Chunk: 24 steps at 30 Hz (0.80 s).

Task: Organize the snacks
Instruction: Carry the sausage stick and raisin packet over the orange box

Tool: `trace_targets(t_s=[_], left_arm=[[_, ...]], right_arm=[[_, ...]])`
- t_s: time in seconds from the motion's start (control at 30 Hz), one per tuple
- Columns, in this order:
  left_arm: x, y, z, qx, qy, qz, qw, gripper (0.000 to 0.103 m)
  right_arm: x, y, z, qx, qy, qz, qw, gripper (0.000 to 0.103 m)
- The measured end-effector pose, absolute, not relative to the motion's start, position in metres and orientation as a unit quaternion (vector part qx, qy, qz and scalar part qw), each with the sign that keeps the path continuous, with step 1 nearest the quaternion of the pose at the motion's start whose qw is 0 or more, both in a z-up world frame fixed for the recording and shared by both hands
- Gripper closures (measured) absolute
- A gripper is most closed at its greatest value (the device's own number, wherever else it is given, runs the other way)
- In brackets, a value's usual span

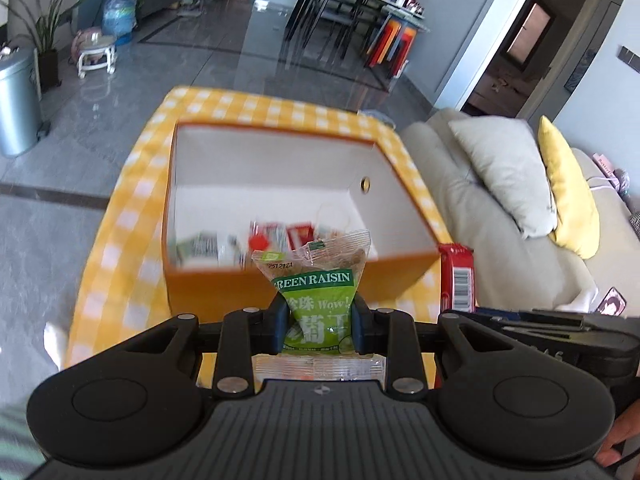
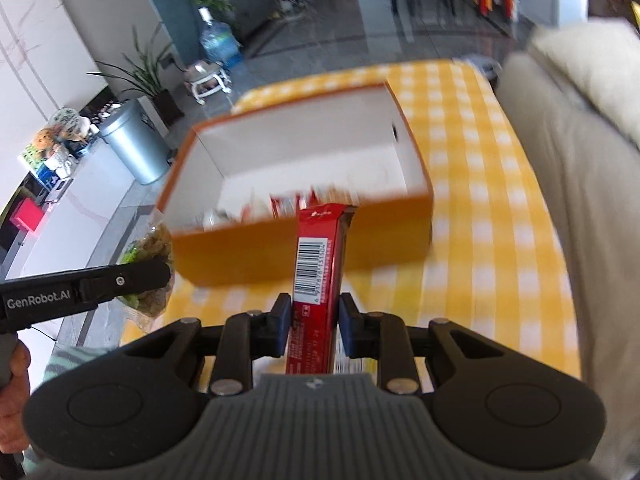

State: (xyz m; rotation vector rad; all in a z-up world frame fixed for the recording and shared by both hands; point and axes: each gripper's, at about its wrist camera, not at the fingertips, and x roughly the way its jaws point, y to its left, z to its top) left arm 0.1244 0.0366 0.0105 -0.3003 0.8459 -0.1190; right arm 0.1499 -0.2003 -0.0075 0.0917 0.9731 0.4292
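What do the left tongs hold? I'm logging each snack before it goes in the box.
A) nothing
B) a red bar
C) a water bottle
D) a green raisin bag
D: the left tongs are shut on the green raisin bag; the red bar is in the right tongs.

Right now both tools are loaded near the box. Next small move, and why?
Probably carry both forward over the orange box rim, then release. The left tool grips the green raisin pack and the right tool the red bar, both short of the near wall; other snacks already lie inside.
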Motion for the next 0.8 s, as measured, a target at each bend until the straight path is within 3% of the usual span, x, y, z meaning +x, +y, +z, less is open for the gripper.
trace_targets(t_s=[0.4, 0.8], left_arm=[[0.212, 0.046, 0.029, -0.088, 0.421, -0.078, 0.899, 0.07], [0.3, 0.058, -0.031, 0.009, 0.543, -0.047, 0.838, 0.07]], right_arm=[[0.254, -0.17, 0.039, -0.04, 0.424, 0.228, 0.876, 0.081], [0.352, -0.131, -0.03, -0.135, 0.514, 0.186, 0.826, 0.081]])
